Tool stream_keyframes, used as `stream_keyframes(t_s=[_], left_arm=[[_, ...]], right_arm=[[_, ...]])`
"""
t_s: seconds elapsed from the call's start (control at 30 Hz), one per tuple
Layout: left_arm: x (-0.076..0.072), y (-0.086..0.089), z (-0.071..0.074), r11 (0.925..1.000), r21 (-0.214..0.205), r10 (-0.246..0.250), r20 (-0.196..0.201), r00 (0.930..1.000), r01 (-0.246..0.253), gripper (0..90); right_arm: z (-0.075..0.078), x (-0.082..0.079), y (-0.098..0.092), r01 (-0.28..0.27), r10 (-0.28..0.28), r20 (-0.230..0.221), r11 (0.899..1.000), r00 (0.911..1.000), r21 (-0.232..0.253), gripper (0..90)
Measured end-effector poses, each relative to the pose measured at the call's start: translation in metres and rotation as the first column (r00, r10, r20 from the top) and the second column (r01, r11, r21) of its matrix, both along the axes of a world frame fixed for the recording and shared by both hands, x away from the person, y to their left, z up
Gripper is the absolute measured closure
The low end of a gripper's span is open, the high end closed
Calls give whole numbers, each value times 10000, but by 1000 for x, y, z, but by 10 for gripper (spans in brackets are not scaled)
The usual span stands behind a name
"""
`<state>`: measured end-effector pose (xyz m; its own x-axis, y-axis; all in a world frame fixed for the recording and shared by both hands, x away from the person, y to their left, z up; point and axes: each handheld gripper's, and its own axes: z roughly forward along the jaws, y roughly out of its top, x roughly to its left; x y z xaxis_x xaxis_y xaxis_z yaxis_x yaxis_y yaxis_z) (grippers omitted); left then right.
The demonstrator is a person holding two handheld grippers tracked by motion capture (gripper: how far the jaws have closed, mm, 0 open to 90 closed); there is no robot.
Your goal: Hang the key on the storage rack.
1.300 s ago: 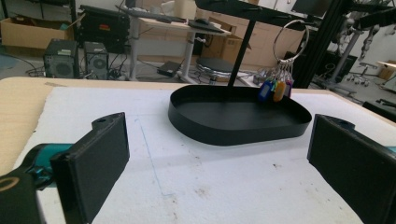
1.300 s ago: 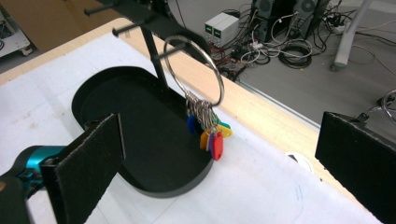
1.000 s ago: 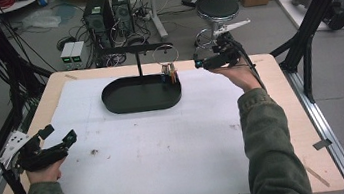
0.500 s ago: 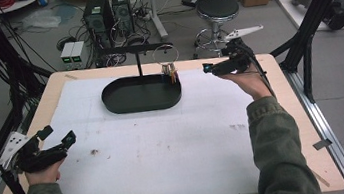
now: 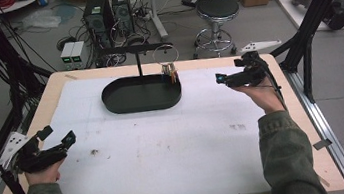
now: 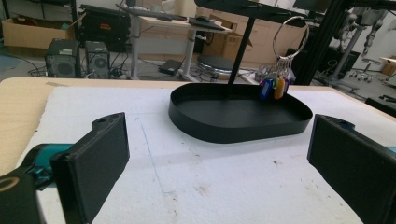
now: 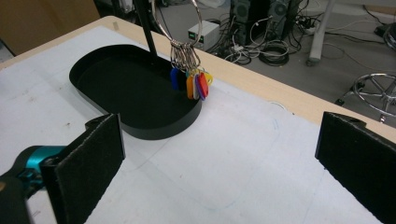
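Note:
A black oval tray (image 5: 116, 104) lies at the far middle of the white mat. From its back a black post (image 5: 139, 63) rises to a crossbar, where a metal key ring (image 5: 164, 53) hangs with coloured tags (image 5: 172, 74) over the tray's right end. My right gripper (image 5: 227, 71) is held open to the right of the tags, with nothing between its jaws. It faces the key ring (image 7: 178, 24), the tags (image 7: 194, 85) and the tray (image 7: 154, 131). My left gripper (image 5: 58, 134) rests open and empty at the near left, pointing at the tray (image 6: 233, 134) and tags (image 6: 273, 87).
The white mat (image 5: 166, 148) covers most of the wooden table (image 5: 76, 75). A black frame post (image 5: 310, 33) stands off the right edge. A stool (image 5: 217, 8), computer towers (image 5: 107, 7) and cables are on the floor behind the table.
My right gripper has pulled away from the key ring, moving right and back toward the person. The left gripper has stayed where it was.

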<state>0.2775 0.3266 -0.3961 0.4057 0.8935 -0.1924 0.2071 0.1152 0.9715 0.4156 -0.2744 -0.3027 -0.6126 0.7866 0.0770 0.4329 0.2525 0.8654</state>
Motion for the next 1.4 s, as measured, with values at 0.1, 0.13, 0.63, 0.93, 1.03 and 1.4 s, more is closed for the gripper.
stream_keyframes(t_s=[0.1, 0.13, 0.63, 0.93, 1.03, 1.4], left_arm=[[0, 0, 0, 10000, 4, 13, -2, 10000, -13, 60], [0, 0, 0, 10000, 4, 6, -10, 10000, -6, 60], [-1, 1, -1, 10000, 15, -37, -78, 10000, 37, 60], [-4, 3, -1, 10000, 43, 12, -101, 9999, -11, 60], [-4, 3, -1, 10000, 58, -25, -148, 9999, 26, 60], [-6, 3, -2, 9997, 229, -120, -176, 9998, 124, 60]], right_arm=[[-4, -7, -5, 110, -110, 14, 9999, 9999, 47, 4], [-5, -9, -7, 154, -154, -9, 9999, 9999, 70, 4], [-34, -40, -25, 668, -674, 100, 9965, 9977, 504, 4], [-44, -56, -32, 898, -927, 431, 9939, 9948, 644, 4], [-47, -62, -32, 988, -1022, 518, 9930, 9934, 641, 4], [-54, -82, -24, 943, -965, 922, 9951, 9911, 284, 4]])
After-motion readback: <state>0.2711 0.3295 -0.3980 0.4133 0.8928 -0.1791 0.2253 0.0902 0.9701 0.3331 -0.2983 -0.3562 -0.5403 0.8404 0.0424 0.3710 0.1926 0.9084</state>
